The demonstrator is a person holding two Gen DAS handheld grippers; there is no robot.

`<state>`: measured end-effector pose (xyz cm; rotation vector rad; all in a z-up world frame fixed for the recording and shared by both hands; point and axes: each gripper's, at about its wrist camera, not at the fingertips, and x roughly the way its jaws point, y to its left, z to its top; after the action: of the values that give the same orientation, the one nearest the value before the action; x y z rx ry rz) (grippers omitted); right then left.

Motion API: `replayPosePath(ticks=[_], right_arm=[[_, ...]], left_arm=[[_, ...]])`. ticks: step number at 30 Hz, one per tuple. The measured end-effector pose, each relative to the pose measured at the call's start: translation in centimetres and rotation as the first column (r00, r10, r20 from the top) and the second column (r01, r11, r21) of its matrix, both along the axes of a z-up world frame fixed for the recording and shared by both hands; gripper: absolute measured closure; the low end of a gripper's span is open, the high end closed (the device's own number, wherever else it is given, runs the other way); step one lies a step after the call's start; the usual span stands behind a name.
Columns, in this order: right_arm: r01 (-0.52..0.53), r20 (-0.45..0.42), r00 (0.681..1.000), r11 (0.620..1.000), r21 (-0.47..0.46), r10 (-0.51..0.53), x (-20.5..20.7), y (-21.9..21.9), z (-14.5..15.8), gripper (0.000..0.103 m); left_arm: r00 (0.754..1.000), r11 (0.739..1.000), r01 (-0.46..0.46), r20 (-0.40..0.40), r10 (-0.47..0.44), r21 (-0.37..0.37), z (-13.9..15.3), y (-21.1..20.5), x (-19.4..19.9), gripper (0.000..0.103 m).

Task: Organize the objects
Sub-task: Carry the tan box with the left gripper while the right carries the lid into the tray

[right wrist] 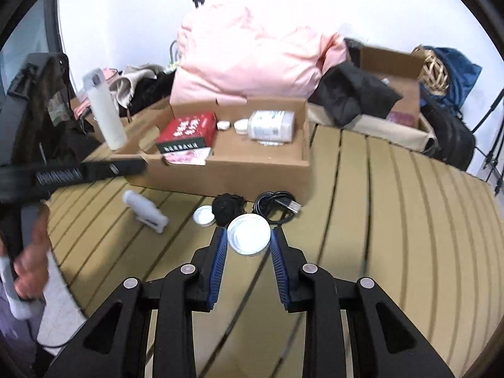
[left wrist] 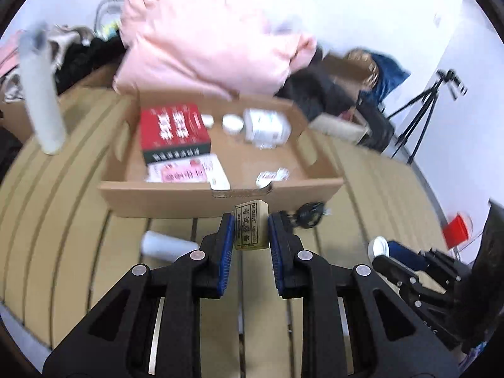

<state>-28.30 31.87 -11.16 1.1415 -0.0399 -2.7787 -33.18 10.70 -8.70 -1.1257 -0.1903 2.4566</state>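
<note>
Your left tool (left wrist: 251,231) is gripping a small, stiff, light eraser block (left wrist: 252,225) by its flat sides. Your right tool (right wrist: 249,239) pinches a round white jar (right wrist: 249,234), smooth and slippery, just above the tabletop (right wrist: 393,220). Behind them waits the cardboard box (right wrist: 252,170).

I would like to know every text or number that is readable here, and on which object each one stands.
"考试必备": on the small beige block held by the left gripper.
Small line of Latin letters beside it: too blurred to read.
Red box in the cardboard tray: large white characters, upside down and blurred, not readable.
Pink packet: blurred.
White bottle label: too small to read.
Round white lid in the right gripper: no text.
</note>
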Motion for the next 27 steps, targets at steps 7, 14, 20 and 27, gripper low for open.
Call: replayPosePath(ticks=[7,14,20,27], right_arm=[[-0.016,-0.073,0.997,1.000,-0.003,0.016,10.6,-0.6,5.8,0.072],[-0.046,-0.109,0.993,0.999,-0.011,0.045,18.7,-2.2,8.9,0.072],[-0.076,-0.138,0.988,0.997,-0.006,0.074,17.7,-3.1,9.6,0.072],[-0.183,-0.079,0.979,0.982,0.043,0.186,4.1,-3.7,9.6,0.072]], left_arm=[[0.999,0.999,0.007,-0.031,-0.006,0.038,5.2,-3.8,11.7,0.084],[0.998,0.996,0.001,-0.055,0.004,0.092,7.4,-6.7,18.1,0.084],[0.999,0.994,-0.002,-0.032,0.005,0.107,6.9,-6.8,16.2,0.084],[0.998,0.997,0.041,0.034,-0.043,0.058,7.9,-2.4,0.6,0.084]])
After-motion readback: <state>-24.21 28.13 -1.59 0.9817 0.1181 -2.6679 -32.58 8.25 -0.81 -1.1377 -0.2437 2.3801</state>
